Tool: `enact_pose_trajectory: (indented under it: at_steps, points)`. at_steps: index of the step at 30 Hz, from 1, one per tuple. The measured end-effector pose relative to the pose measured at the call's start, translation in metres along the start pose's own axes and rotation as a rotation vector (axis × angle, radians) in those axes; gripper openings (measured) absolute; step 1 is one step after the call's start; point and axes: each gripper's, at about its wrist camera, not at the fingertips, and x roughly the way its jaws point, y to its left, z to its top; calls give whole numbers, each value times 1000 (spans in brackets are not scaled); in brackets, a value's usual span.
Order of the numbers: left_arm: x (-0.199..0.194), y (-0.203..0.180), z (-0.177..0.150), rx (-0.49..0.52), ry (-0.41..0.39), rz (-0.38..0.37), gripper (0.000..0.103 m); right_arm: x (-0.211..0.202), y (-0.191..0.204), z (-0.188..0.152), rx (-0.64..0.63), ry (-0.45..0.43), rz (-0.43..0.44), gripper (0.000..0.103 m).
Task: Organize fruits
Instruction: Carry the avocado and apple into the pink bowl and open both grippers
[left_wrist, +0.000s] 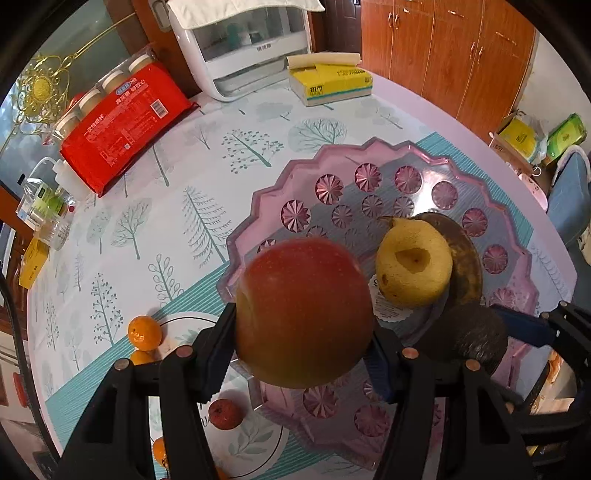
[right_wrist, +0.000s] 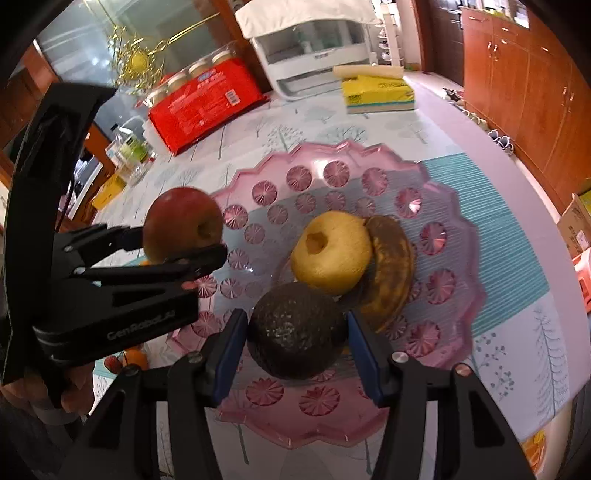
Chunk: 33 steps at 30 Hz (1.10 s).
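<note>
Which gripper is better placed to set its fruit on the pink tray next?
Right, probably. The right gripper brackets the dark avocado low over the scalloped pink plastic tray, beside the yellow apple. The left gripper holds the red apple at the tray's edge.

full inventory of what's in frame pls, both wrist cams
red apple: 1, red-yellow, held over the tray's left edge
avocado: 1, dark, on tray between the right claw's pads
yellow apple: 1, tray centre
banana: 1, browned, right of yellow apple
tray: 1, pink, scalloped
oranges: at least 3, left of tray
small red fruit: 1, near oranges
red pack: 1, far left
tissue box: 1, yellow, far side
left claw: shut on red apple
right claw: around avocado, grip unclear
</note>
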Motion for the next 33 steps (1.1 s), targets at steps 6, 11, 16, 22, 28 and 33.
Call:
enact_pose_trajectory:
  at_steps: [6, 11, 16, 22, 28, 33]
  points:
    - [8, -4, 3, 29, 12, 20, 61, 11, 1, 1, 2, 38, 72, 55]
    - [13, -5, 5, 35, 23, 27, 61, 22, 3, 1, 5, 65, 81, 56]
    - [18, -7, 6, 37, 37, 29, 61, 23, 6, 3, -23, 62, 46, 57]
    - [17, -7, 8, 34, 38, 21, 62, 11, 18, 4, -111, 7, 19, 59]
    - [-3, -15, 14, 80, -58, 86, 86, 4, 19, 5, -134, -18, -13, 59]
    - [-10, -15, 16, 79, -73, 96, 90, -6, 15, 7, -129, -45, -25, 59]
